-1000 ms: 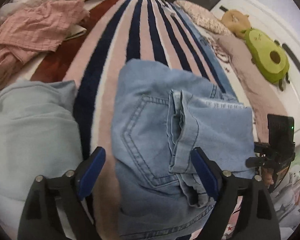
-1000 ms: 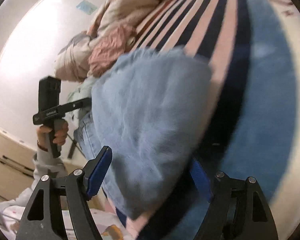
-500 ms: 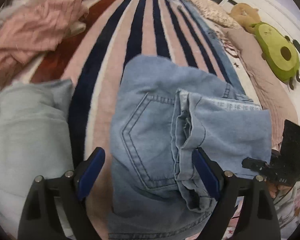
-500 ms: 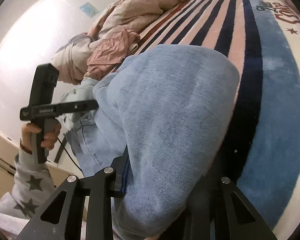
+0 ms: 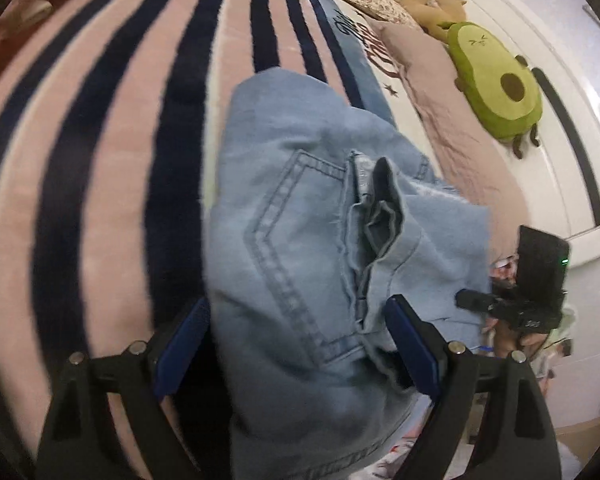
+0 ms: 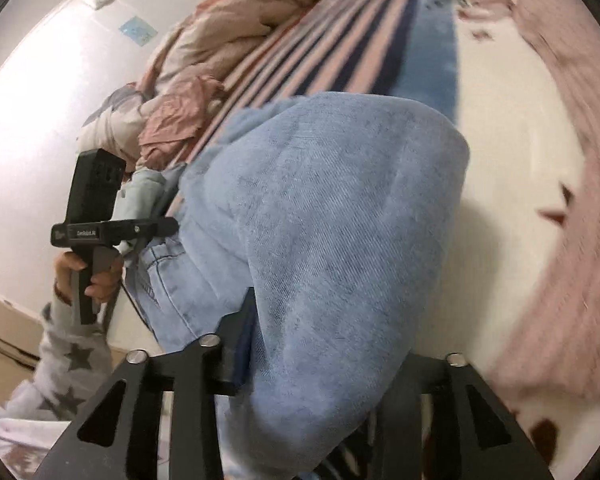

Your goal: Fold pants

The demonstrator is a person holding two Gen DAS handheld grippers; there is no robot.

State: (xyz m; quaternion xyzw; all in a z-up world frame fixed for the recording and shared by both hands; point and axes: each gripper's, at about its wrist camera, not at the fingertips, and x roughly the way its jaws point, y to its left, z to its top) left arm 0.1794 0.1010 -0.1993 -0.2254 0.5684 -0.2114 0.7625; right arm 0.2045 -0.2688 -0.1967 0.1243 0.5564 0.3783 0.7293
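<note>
The folded light-blue jeans (image 5: 300,248) lie on the striped blanket (image 5: 100,160), back pocket and a cuff on top. My left gripper (image 5: 296,344) is open, its blue pads straddling the near end of the bundle. In the right wrist view the jeans (image 6: 340,220) bulge up between my right gripper's (image 6: 320,352) fingers, which are shut on the denim. The right gripper's body shows in the left wrist view (image 5: 536,280); the left gripper's body and the hand holding it show in the right wrist view (image 6: 96,216).
An avocado plush (image 5: 496,80) and a brown plush (image 5: 432,4) lie by the white headboard, next to a pink pillow (image 5: 460,128). Crumpled pink clothes and bedding (image 6: 204,92) are heaped at the far side of the bed.
My right gripper has closed on the jeans and lifted their edge. My left gripper has moved closer over the bundle and stays open; the view has shifted right, off the pale garment.
</note>
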